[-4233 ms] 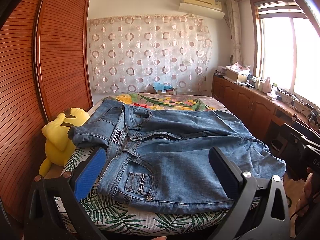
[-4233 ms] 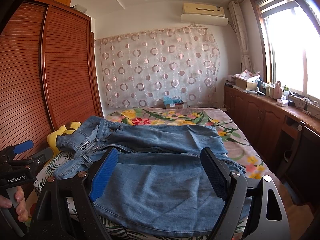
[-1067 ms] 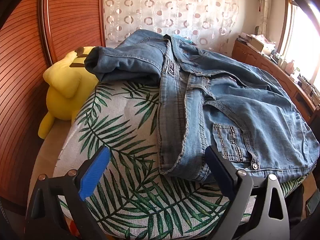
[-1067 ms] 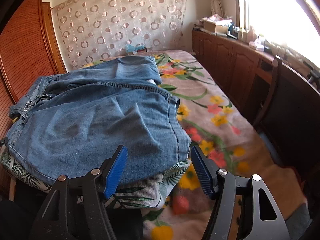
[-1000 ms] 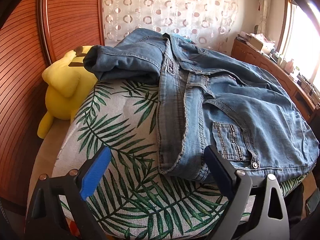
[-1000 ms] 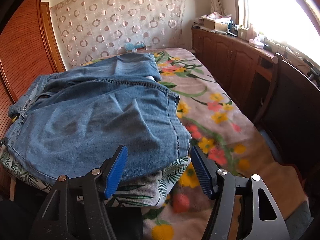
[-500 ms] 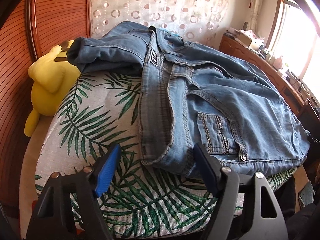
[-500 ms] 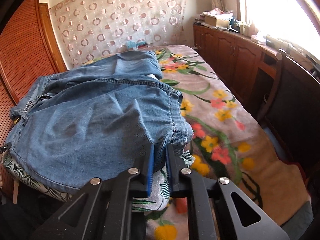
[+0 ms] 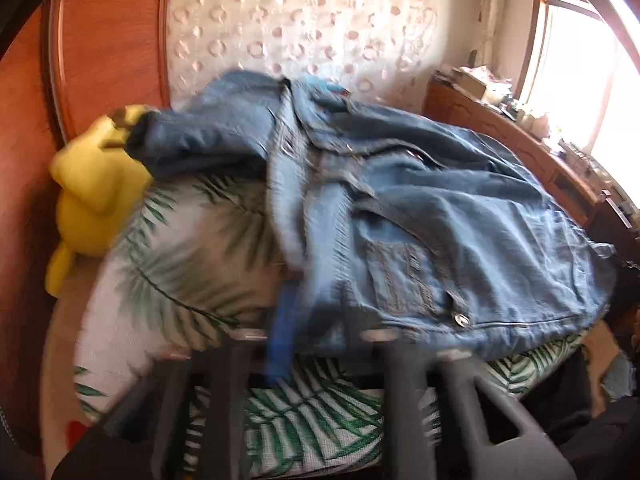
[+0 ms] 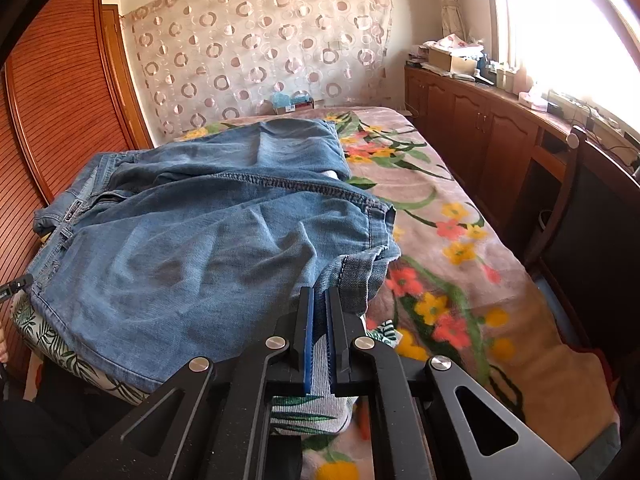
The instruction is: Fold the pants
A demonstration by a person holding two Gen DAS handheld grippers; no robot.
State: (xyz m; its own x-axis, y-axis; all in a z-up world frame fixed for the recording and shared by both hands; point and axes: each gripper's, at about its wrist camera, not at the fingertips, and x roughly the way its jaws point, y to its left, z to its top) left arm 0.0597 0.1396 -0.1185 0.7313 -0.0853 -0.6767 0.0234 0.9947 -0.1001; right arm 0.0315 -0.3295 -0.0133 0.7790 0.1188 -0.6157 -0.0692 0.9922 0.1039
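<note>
One pair of jeans [image 10: 192,248] is seen, spread over one leaf-print cushion [image 9: 184,264] at the near end of one bed [image 10: 452,240] with a floral blanket; two grippers are counted, one per view. One yellow plush toy [image 9: 92,192] is wedged just beside the jeans, between the cushion and the wooden wardrobe [image 10: 60,112]. One circle-patterned curtain [image 10: 260,44] hangs beyond the jeans, and one run of wooden cabinets [image 10: 492,128] with cluttered top stands to the jeans' right under the window. The right gripper [image 10: 319,300] is closed on the jeans: a hem corner at the jeans' near right edge is pinched between the two blue-padded fingers [image 10: 308,320], and a strip of the cushion fabric also shows between the pads lower down. The left gripper [image 9: 312,320] is at the jeans' near edge by the waistband, beside the back pocket [image 9: 404,276] with its metal rivet; that view is heavily motion-blurred. One blue pad [image 9: 282,332] is seen against the denim and the fingers look drawn close together, but it cannot be told whether they are fully closed or whether cloth is held. No brand, label or writing can be read in either view; the waistband patch is too blurred.
</note>
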